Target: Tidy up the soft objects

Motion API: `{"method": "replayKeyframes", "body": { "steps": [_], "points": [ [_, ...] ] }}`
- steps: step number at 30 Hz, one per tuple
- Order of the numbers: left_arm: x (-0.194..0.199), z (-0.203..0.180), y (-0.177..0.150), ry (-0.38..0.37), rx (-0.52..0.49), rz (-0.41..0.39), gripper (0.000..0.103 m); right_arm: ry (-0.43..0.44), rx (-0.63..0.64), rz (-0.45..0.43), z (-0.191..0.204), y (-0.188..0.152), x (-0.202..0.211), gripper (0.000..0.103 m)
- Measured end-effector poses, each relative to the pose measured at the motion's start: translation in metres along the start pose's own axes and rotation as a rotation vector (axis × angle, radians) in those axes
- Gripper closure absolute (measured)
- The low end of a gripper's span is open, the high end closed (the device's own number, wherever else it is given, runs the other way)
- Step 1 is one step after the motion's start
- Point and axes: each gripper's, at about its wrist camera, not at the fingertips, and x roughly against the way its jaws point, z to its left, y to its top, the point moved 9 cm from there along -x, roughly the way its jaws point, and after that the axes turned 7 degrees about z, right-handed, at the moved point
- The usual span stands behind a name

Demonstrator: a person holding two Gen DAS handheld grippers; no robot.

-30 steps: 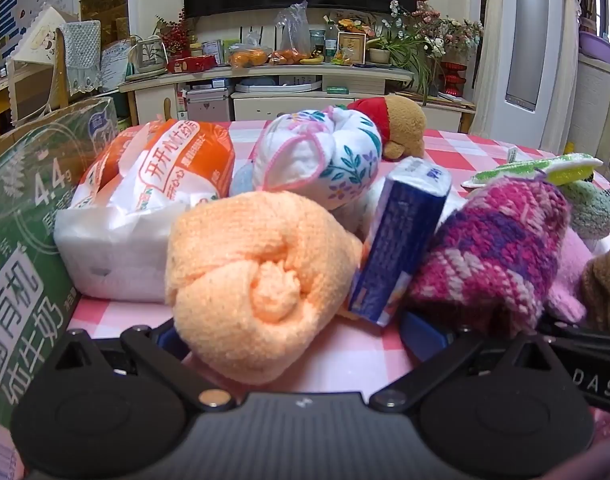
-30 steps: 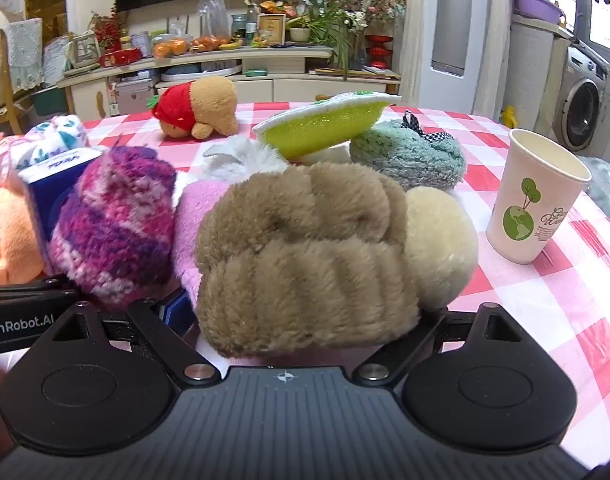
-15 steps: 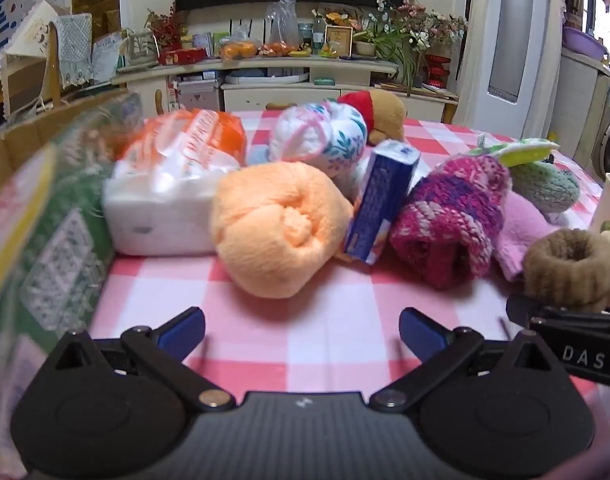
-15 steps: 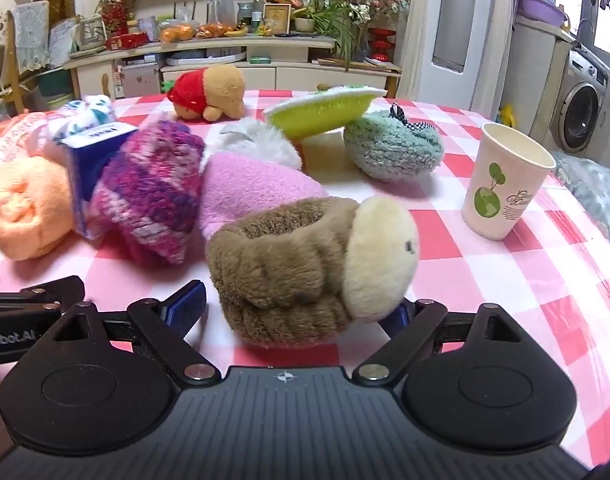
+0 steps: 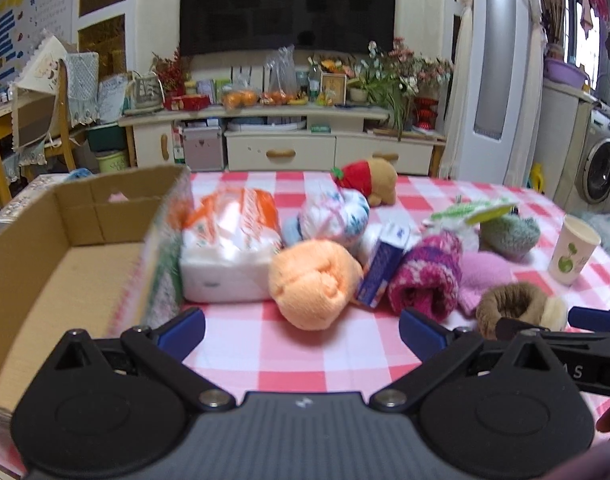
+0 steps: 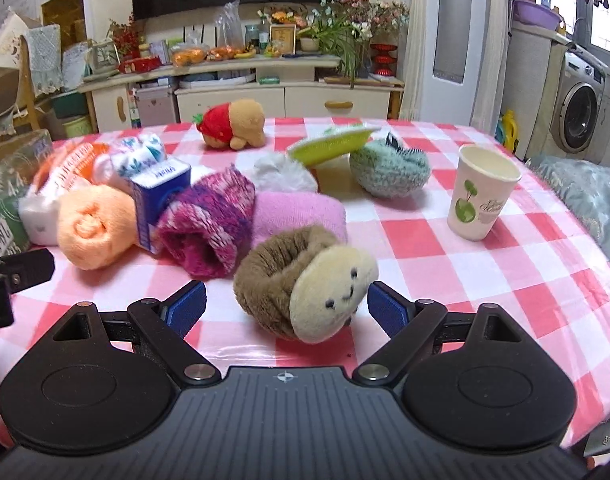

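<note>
— Since the brown plush slipper (image 6: pixel 305 286) lies on the table between the spread jaws of the right gripper (image 6: pixel 286 307), will it squash?
— Likely; it looks light, so the furry cuff seems the best grip. The left gripper (image 5: pixel 301 327) gapes too, holding nothing.

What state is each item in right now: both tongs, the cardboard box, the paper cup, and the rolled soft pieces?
Left tongs: open, holding nothing.
Right tongs: open, flanking the brown plush slipper, no visible contact.
Brown cardboard box: open-topped, the visible part holds nothing.
White paper cup: upright, nothing visible inside.
Orange rolled towel: rolled, on table.
Magenta knitted sock: lying sideways, opening toward camera.
</note>
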Motion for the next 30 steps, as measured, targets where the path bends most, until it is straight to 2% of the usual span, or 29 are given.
{"method": "replayKeyframes", "body": {
  "steps": [14, 22, 30],
  "points": [
    [0.049, 0.055, 0.012, 0.053, 0.045, -0.063, 0.001, 0.072, 0.066, -0.094, 0.045, 0.009, 0.028, 0.0],
    [0.064, 0.088, 0.012, 0.099, 0.087, -0.084, 0.001, 0.117, 0.099, -0.138, 0.067, 0.015, 0.044, 0.0],
    [0.071, 0.106, 0.009, 0.12, 0.115, -0.095, 0.001, 0.144, 0.15, -0.181, 0.081, 0.014, 0.062, 0.0]
  ]
}}
